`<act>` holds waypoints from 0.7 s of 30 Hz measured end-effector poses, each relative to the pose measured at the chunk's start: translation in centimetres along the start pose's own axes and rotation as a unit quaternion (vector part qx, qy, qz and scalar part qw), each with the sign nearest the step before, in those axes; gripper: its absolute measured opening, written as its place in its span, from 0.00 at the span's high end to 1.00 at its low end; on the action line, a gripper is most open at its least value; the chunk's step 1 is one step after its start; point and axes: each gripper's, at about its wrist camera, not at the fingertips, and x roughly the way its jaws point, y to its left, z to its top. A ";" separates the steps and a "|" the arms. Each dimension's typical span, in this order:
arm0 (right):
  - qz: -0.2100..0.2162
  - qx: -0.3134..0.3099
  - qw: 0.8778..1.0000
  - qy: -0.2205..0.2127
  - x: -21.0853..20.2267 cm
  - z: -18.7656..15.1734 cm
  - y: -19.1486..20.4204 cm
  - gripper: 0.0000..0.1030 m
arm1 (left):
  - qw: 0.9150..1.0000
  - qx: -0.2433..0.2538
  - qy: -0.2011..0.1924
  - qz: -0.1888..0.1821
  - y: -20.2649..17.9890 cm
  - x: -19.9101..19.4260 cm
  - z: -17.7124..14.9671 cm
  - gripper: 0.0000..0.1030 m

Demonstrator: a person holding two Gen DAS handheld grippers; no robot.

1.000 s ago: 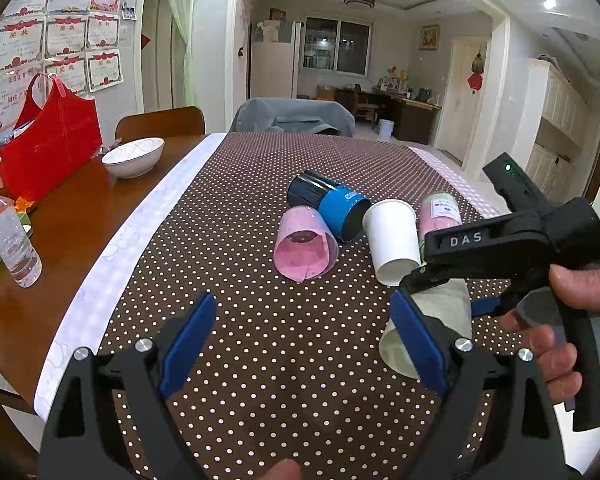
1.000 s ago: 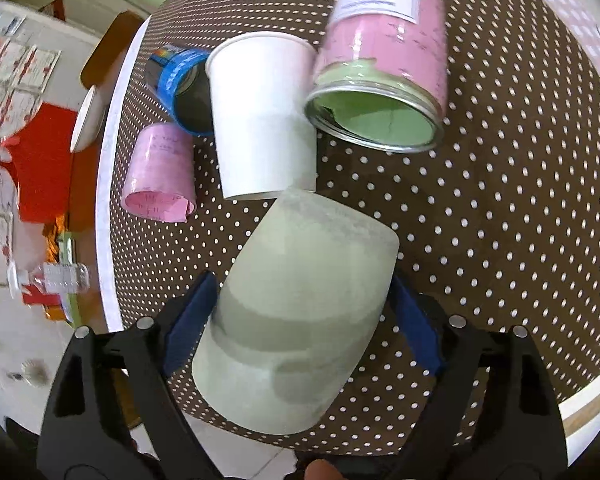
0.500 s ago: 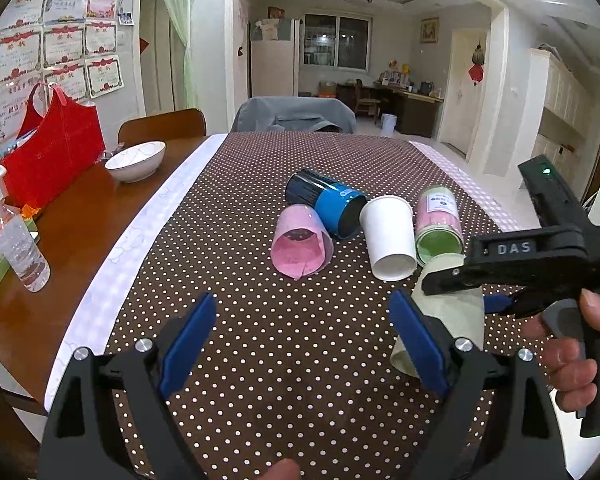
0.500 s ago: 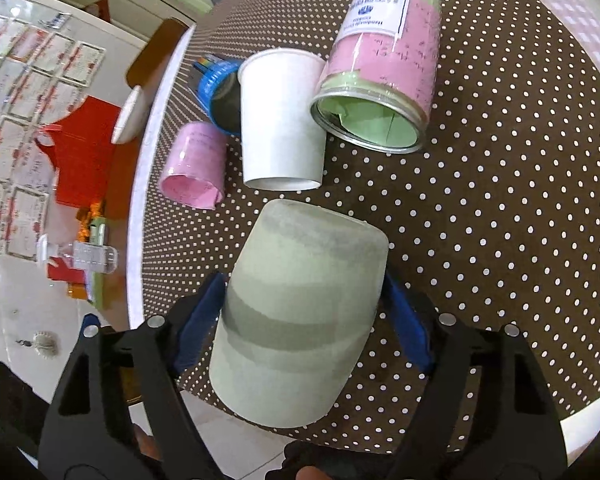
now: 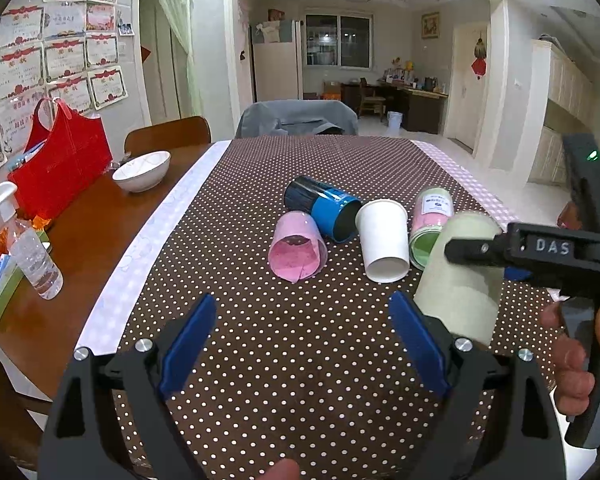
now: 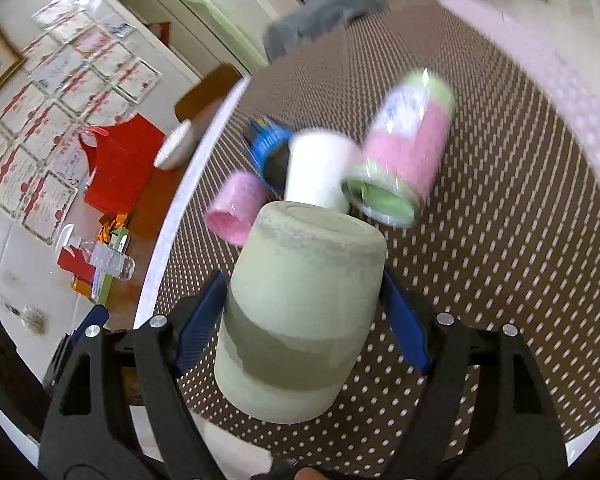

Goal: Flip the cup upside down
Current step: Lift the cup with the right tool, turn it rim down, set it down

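My right tongs (image 6: pixel 302 316) are clamped on the pale green cup (image 6: pixel 296 312), one blue pad on each side of its wall. The cup's closed bottom points away from me and its open mouth faces back toward my hand. In the left view the same cup (image 5: pixel 458 272) shows just beyond my left tongs' right finger, with its bottom uppermost and tilted, the right tongs (image 5: pixel 496 258) gripping it from the right; I cannot tell whether its rim touches the dotted tablecloth (image 5: pixel 300 352).

My left tongs (image 5: pixel 300 340) stand wide open with nothing between the pads, hovering over the cloth.

Ahead of both tongs four other containers lie on their sides close together: a pink cup (image 5: pixel 298 250), a blue can (image 5: pixel 326 208) behind it, a white paper cup (image 5: pixel 382 246) and a pink-and-green jar (image 5: pixel 430 226) just beyond the held cup. Far off to my left sit a white bowl (image 5: pixel 142 170), a red bag (image 5: pixel 62 166) and a water bottle (image 5: pixel 34 258).
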 end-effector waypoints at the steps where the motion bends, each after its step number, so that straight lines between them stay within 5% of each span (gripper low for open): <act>1: -0.003 -0.012 1.000 -0.014 -0.5 0.0 0.2 0.26 | 1.000 0.001 -0.001 0.000 -0.1 -0.1 0.1 0.15; 10: -0.060 -0.140 0.977 -0.149 -3.1 -1.4 3.0 0.26 | 1.000 -0.007 -0.008 0.003 -0.4 -1.2 0.5 0.15; 21: -0.135 -0.266 0.933 -0.203 0.7 -4.5 4.9 0.26 | 0.999 -0.029 -0.003 0.014 0.5 -1.5 0.0 0.15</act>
